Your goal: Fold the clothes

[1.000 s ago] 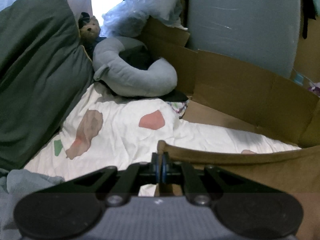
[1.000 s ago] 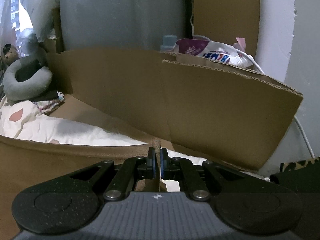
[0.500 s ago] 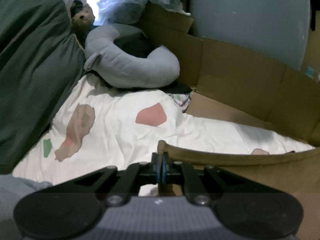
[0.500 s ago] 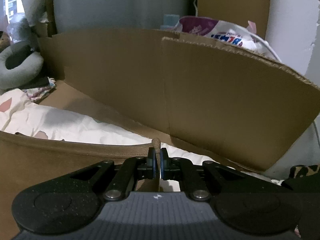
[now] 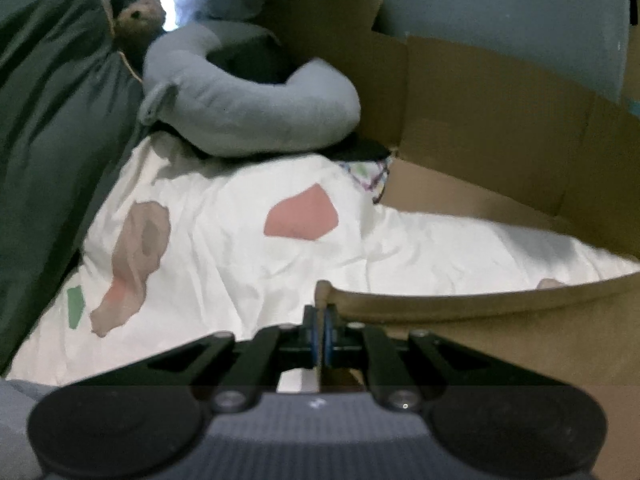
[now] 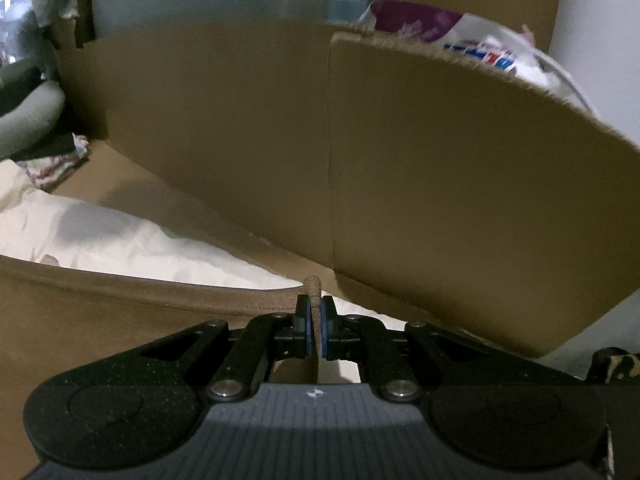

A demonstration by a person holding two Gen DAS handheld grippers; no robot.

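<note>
Both jaws pinch tan garment (image 5: pixel 480 328) (image 6: pixel 120 304); teddy (image 5: pixel 138 8) (left view only).

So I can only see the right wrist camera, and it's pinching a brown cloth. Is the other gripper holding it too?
Observer: Yes, the left gripper is shut on the same brown cloth, at its other corner.
Operator: What's past the cloth on that side?
Observer: A white bedsheet with pink and green patches.
Operator: Any toys there?
Observer: A small teddy bear sits at the back, between a dark green pillow and a grey curved cushion.
</note>
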